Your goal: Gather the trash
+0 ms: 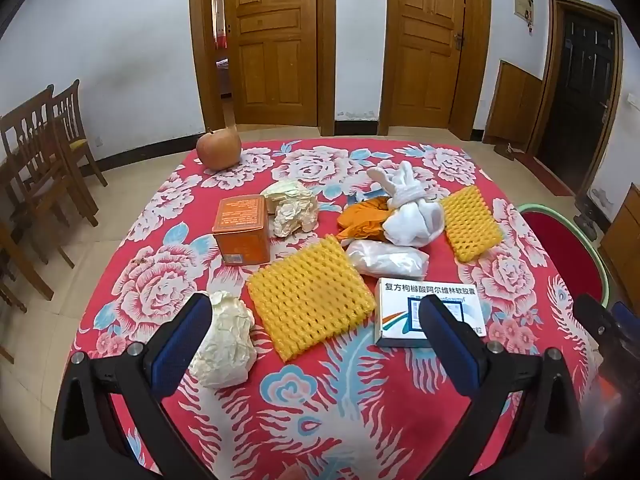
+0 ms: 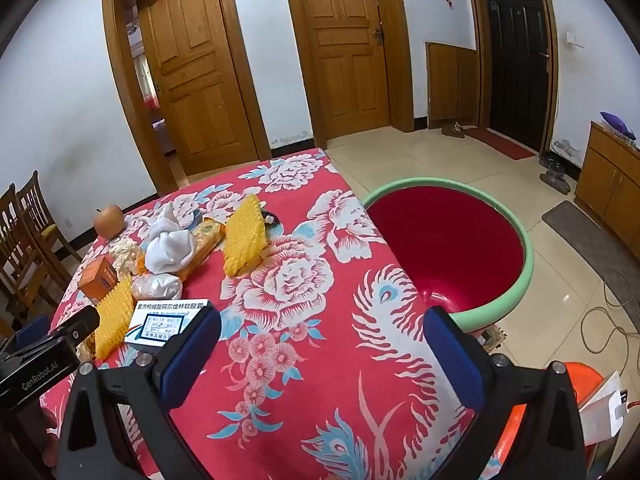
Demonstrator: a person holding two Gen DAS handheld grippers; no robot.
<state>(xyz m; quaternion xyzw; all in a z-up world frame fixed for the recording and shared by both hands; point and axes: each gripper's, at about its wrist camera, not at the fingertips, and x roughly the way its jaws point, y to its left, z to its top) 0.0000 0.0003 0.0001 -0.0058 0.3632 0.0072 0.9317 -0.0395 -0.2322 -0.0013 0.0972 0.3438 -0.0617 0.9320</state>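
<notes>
Trash lies scattered on a table with a red flowered cloth [image 1: 320, 420]. My left gripper [image 1: 316, 316] is open above the near edge; a crumpled white paper ball [image 1: 226, 346] lies by its left finger and a white medicine box [image 1: 430, 314] behind its right finger. Between them lies a yellow foam net [image 1: 310, 296]. Farther back are an orange box [image 1: 241, 229], crumpled paper [image 1: 294, 208], an orange wrapper [image 1: 362, 220], a knotted white bag [image 1: 412, 210], a clear plastic bag [image 1: 388, 258] and a second foam net [image 1: 470, 228]. My right gripper [image 2: 322, 332] is open over bare cloth [image 2: 304, 320], holding nothing.
A red basin with a green rim [image 2: 452, 248] stands beside the table's right edge. An apple [image 1: 219, 150] sits at the far left corner of the table. Wooden chairs [image 1: 44, 148] stand at the left. An orange stool [image 2: 576, 384] and cables lie on the tiled floor.
</notes>
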